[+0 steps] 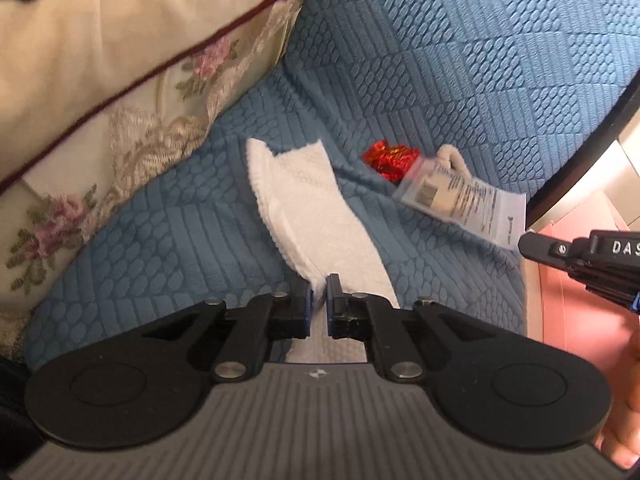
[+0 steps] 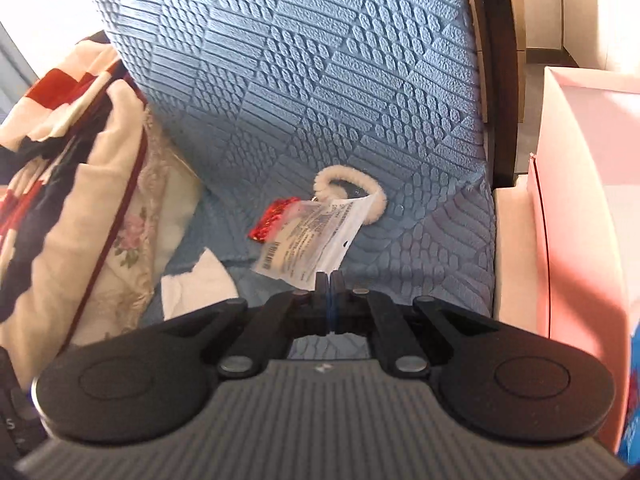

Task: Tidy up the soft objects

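My left gripper (image 1: 319,286) is shut on a white textured towel (image 1: 304,204) that trails away over the blue quilted sofa seat (image 1: 180,240). My right gripper (image 2: 330,282) is shut on the corner of a clear plastic packet (image 2: 308,236) with a printed label, holding a fluffy cream ring (image 2: 352,184) and a red shiny piece (image 2: 272,220). The packet (image 1: 460,196) and the right gripper (image 1: 532,246) also show in the left wrist view, right of the towel. The towel's end (image 2: 200,284) shows in the right wrist view at the left.
A cream floral cushion (image 1: 100,92) leans at the left of the seat, with a red, white and dark blanket (image 2: 60,120) on it. A pink box (image 2: 588,200) stands right of the sofa, past its dark wooden arm (image 2: 496,60).
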